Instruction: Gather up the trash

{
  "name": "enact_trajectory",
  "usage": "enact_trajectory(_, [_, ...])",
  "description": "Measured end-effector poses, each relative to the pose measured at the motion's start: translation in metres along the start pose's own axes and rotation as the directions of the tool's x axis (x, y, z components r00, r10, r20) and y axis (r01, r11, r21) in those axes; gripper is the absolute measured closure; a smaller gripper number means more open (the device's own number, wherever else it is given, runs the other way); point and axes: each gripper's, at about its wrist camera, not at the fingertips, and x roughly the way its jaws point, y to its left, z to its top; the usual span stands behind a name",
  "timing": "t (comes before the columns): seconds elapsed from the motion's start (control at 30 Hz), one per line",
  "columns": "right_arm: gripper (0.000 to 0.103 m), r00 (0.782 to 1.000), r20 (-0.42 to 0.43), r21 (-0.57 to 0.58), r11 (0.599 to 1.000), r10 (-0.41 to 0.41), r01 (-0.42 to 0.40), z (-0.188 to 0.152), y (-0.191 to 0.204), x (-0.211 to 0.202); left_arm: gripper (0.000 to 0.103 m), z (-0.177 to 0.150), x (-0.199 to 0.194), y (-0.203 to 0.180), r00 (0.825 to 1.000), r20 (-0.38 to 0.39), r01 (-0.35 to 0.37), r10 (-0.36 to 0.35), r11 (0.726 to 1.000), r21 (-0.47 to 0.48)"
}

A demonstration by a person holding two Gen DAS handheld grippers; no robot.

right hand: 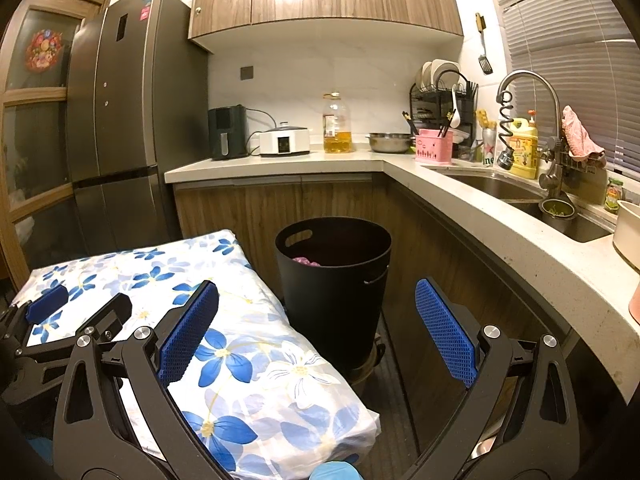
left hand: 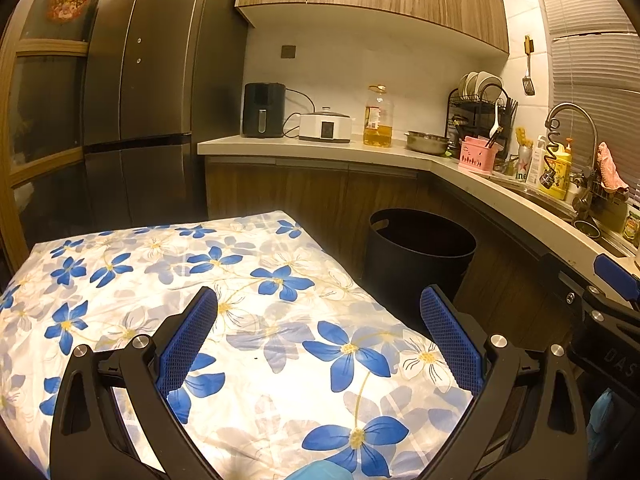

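A black round trash bin [right hand: 334, 280] stands on the floor beside the table; something pink [right hand: 306, 261] lies inside it. The bin also shows in the left wrist view [left hand: 416, 256]. My left gripper [left hand: 318, 308] is open and empty above the table with the blue flower cloth [left hand: 224, 280]. My right gripper [right hand: 316, 300] is open and empty, held over the table's right edge in front of the bin. The left gripper shows at the left of the right wrist view [right hand: 80, 304]. No loose trash shows on the cloth.
An L-shaped kitchen counter [right hand: 280, 164] carries an air fryer [right hand: 228, 132], a cooker, an oil bottle [right hand: 336, 124], a steel bowl, a pink basket and a dish rack. A sink with a tap [right hand: 532, 92] is at the right. A tall fridge [right hand: 120, 120] stands at the left.
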Motion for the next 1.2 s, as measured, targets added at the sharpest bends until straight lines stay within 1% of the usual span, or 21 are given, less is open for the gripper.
enact_trajectory(1.2, [0.006,1.0,-0.012,0.003,1.0,0.001,-0.001,-0.0006,0.002,0.0035,0.006,0.0053,0.0013,0.0024,1.0,0.012,-0.007,0.007,1.0,0.004])
